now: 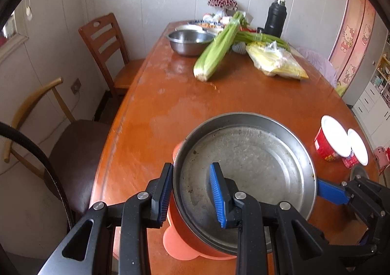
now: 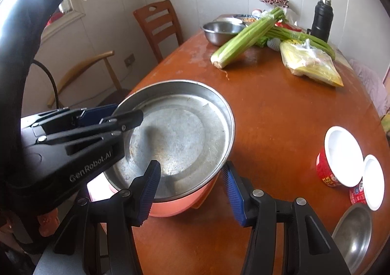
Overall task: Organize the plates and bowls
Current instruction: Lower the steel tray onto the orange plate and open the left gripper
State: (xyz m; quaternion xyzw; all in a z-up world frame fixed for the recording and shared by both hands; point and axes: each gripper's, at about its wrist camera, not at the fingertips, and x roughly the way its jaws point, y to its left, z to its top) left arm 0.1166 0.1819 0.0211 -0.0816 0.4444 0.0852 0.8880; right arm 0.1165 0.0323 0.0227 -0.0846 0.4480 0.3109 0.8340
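A wide, shallow steel pan [image 1: 256, 160] [image 2: 175, 133] sits nested in an orange bowl [image 1: 175, 243] [image 2: 175, 206] at the near left edge of the brown table [image 1: 170, 104]. My left gripper [image 1: 192, 192] is shut on the pan's rim, one pad inside and one outside. In the right wrist view it comes in from the left [image 2: 121, 114]. My right gripper [image 2: 191, 187] clamps the opposite side, with one pad inside the pan and the other against the orange wall. Its blue finger [image 1: 331, 189] shows at the pan's right. I cannot tell if the stack is off the table.
Two red bowls with white insides [image 2: 338, 158] [image 2: 370, 182] and a steel bowl [image 2: 353, 233] stand at the near right. At the far end are another steel bowl [image 1: 190, 42], celery [image 1: 217, 50], a bag of corn [image 1: 275, 60] and a black flask [image 1: 275, 16]. Two chairs [image 1: 104, 48] stand to the left.
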